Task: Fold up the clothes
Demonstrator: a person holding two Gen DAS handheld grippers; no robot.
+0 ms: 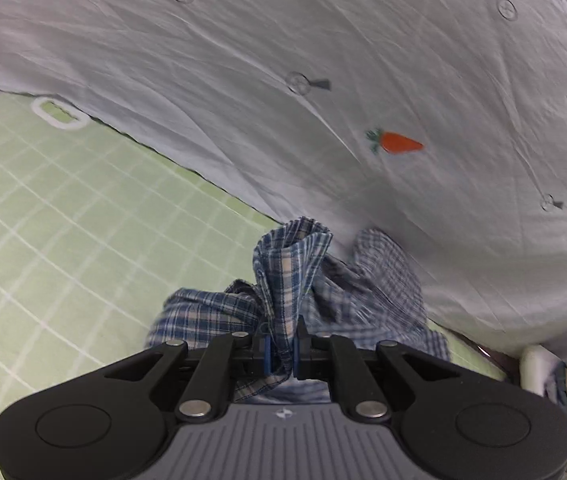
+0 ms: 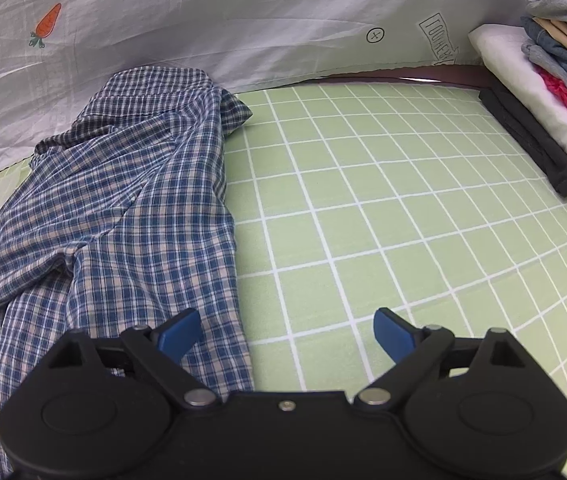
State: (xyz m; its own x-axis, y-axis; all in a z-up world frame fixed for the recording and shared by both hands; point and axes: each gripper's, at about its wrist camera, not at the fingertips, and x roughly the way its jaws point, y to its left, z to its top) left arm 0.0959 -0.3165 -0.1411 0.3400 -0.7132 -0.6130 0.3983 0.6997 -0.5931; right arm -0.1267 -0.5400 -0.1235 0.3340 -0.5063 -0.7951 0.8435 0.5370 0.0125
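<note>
Blue-and-white plaid shirt [image 2: 123,200] sprawled crumpled on the left part of the green gridded mat [image 2: 403,220], collar end up against the pale sheet with the carrot print [image 2: 203,20]. Left hand-held gripper [image 1: 282,354] pinched tight on a bunched fold of that shirt, fabric sticking up between the pads; right hand-held gripper [image 2: 285,334] spread wide with nothing in it, one blue pad over the shirt's edge, the other over bare mat. Stack of folded clothes [image 2: 555,92] off at the mat's far right.
</note>
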